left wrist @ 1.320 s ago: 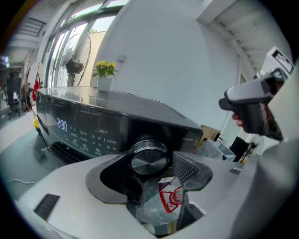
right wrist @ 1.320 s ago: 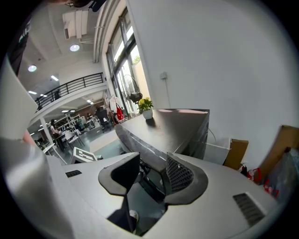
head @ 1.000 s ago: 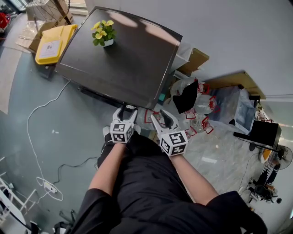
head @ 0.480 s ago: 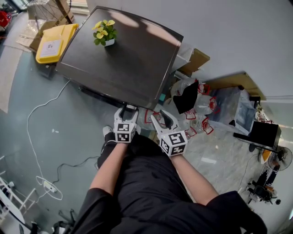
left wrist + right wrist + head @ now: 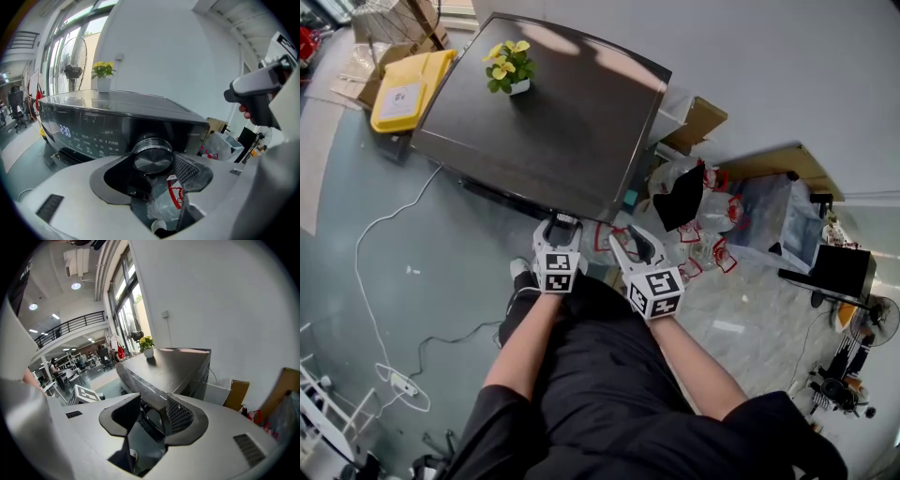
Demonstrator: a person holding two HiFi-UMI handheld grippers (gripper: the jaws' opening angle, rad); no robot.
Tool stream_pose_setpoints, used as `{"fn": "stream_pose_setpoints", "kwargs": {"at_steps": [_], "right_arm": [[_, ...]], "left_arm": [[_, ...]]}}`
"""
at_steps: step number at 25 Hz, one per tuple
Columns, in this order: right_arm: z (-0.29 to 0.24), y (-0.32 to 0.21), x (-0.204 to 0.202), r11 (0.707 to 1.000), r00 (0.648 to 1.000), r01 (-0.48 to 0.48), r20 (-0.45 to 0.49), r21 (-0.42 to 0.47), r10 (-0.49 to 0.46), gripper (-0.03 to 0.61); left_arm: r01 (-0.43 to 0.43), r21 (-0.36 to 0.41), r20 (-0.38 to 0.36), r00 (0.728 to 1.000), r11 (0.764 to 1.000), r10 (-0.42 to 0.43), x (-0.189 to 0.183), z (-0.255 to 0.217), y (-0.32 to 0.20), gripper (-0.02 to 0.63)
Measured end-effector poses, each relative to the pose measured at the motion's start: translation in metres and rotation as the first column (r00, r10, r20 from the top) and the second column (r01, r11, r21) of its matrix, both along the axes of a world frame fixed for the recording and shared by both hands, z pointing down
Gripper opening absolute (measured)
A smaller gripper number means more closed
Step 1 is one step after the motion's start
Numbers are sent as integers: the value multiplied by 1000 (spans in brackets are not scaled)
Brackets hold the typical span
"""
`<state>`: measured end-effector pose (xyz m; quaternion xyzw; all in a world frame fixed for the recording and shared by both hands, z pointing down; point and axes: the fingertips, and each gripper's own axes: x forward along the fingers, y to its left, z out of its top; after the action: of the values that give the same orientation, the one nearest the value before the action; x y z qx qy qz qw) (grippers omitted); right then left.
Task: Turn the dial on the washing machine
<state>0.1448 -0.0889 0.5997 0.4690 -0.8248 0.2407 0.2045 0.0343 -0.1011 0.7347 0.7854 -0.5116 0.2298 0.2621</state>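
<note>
The dark grey washing machine stands in front of me, its lit control panel facing my left gripper. A round silver dial sticks out of the panel's right end. My left gripper has its two pads against the dial's sides and is shut on it. In the head view the left gripper reaches under the machine's front edge, where the dial is hidden. My right gripper hangs just to the right of it, open and with nothing between its jaws. It points at the machine's right front corner.
A pot of yellow flowers stands on the machine's top. A yellow box lies to its left, and a cardboard box and plastic bags with red print to its right. A white cable runs over the floor.
The left gripper's marker cube has turned a little clockwise and shifted slightly right while staying at the dial. The right gripper has kept its place.
</note>
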Motion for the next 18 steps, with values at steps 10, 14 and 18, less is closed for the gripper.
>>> {"fn": "stream_pose_setpoints", "kwargs": {"at_steps": [10, 14, 18], "right_arm": [[2, 5, -1, 1000, 1000, 1, 4, -12, -1, 164], [4, 6, -1, 1000, 1000, -2, 4, -14, 2, 164], [4, 5, 1, 1000, 1000, -8, 2, -10, 8, 163]], "left_arm": [[-11, -6, -135, 991, 1000, 10, 4, -5, 3, 289], [47, -5, -235, 971, 999, -47, 2, -14, -1, 295], [79, -2, -261, 962, 997, -77, 0, -15, -1, 293]]}}
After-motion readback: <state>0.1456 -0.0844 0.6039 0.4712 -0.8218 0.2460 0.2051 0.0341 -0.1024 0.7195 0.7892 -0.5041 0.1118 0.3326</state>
